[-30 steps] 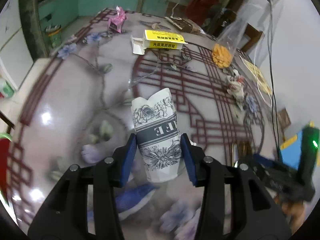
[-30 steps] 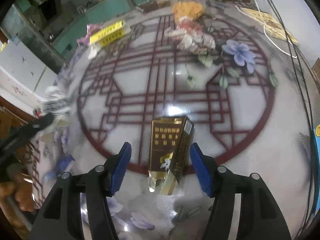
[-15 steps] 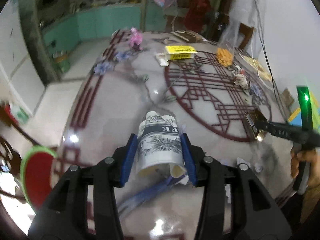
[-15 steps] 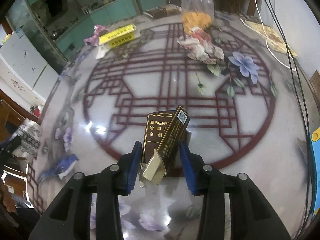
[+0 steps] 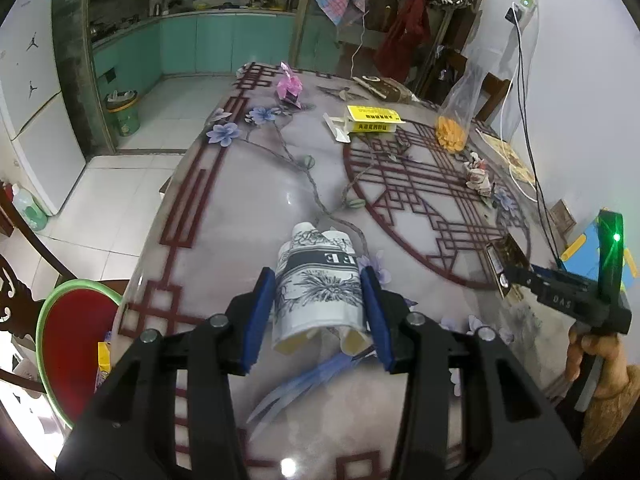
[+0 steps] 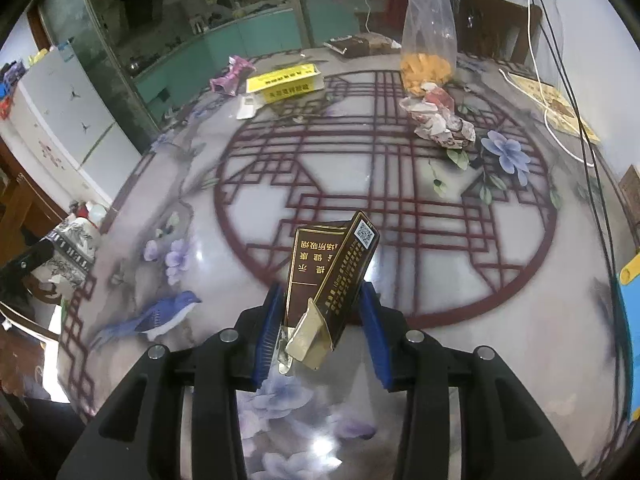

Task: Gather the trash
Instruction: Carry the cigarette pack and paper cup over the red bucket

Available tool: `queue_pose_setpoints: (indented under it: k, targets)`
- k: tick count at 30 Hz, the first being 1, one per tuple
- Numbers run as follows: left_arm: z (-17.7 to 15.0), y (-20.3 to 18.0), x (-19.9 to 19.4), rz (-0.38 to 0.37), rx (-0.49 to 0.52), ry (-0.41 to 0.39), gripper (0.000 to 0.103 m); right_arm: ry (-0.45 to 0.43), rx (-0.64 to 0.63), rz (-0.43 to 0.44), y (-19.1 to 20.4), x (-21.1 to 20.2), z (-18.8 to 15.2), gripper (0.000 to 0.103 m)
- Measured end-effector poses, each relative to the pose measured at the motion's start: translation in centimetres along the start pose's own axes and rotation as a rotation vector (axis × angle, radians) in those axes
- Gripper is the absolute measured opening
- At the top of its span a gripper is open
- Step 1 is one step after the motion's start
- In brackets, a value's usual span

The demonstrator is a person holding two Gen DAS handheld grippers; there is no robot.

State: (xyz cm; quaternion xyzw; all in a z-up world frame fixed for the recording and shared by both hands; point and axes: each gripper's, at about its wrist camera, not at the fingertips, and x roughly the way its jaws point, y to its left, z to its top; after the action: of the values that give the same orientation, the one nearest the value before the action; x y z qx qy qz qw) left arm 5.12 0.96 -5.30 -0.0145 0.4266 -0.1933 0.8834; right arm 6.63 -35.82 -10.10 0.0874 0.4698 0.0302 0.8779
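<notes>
A crushed paper cup (image 5: 320,304) with a black flower print hangs above the patterned table (image 5: 248,208). My left gripper (image 5: 316,276) is shut on it, the blue pads pressing both sides. A dark brown and gold cigarette pack (image 6: 320,264), its lid torn open, is clamped in my right gripper (image 6: 321,288), lifted off the table. In the left wrist view the right gripper (image 5: 508,276) shows at the right edge, held by a hand, with the pack (image 5: 506,252). The cup (image 6: 74,248) shows at the left edge of the right wrist view.
On the far side of the table lie a yellow box (image 5: 372,120), a pink wrapper (image 5: 289,88), a clear bag of orange snacks (image 5: 452,132) and a crumpled wrapper (image 6: 440,120). A red basin with a green rim (image 5: 72,344) sits below the table's left edge. Cables run along the right.
The right gripper shut on the cigarette pack and raised it off the table. The left gripper rose and drew back toward the table's near left edge with the cup; the red basin came into view.
</notes>
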Motion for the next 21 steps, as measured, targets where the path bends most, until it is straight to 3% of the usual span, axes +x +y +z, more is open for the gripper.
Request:
queue_pose_setpoints:
  k: [11, 21]
  targets:
    - [-0.6, 1.1, -1.3, -0.034, 0.014, 0.0, 0.043, -0.028, 0.031, 0.092, 4.8, -1.4, -2.4, 0.039]
    - [-1.4, 3.0, -2.8, -0.044, -0.008, -0.008, 0.043, -0.05, -0.076, 0.16, 11.8, -2.3, -2.2, 0.039]
